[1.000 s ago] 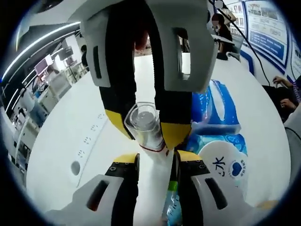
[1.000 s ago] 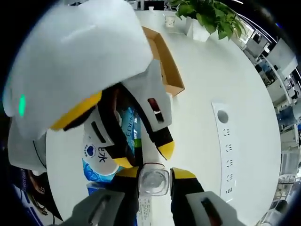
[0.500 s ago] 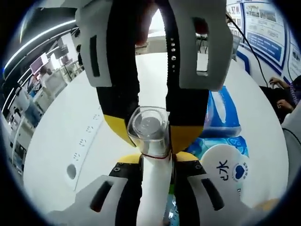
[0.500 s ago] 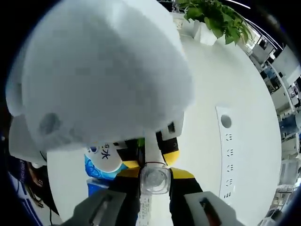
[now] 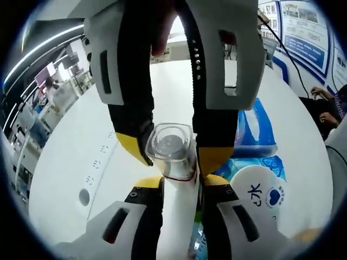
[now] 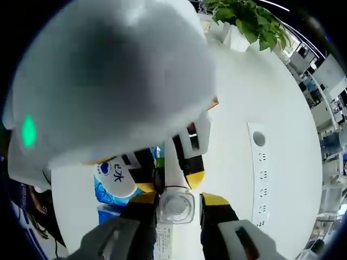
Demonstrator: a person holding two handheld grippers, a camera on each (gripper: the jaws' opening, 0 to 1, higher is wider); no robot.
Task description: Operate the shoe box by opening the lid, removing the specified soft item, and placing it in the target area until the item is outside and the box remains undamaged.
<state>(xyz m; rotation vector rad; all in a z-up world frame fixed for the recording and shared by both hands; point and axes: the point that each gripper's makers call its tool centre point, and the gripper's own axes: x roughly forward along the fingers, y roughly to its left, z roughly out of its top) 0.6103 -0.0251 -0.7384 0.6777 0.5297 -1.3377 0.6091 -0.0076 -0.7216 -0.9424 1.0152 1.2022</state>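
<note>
A white tube [image 5: 179, 216] with a clear square cap [image 5: 171, 149] points at the left gripper view's camera. My left gripper [image 5: 181, 184] is shut on the tube's white body just below the cap. My right gripper [image 5: 173, 154] reaches in from above, with its yellow-tipped jaws on either side of the cap. In the right gripper view the cap [image 6: 176, 207] sits between my right gripper's [image 6: 178, 199] jaws with a thin gap on its right side. The left gripper [image 6: 169, 181] and its big white housing loom above it. A corner of the brown cardboard box [image 6: 214, 101] peeks out behind that housing.
Below the tube, a blue soft pack [image 5: 255, 135] with a round white lid [image 5: 259, 192] lies on the white table [image 5: 81, 146]. The table has a strip of sockets [image 6: 259, 173]. A potted plant [image 6: 246, 19] stands at its far end. People sit at the right edge [image 5: 325, 103].
My right gripper's jaws closed in on the cap half a second ago and have now spread slightly. My left gripper has kept its hold on the tube.
</note>
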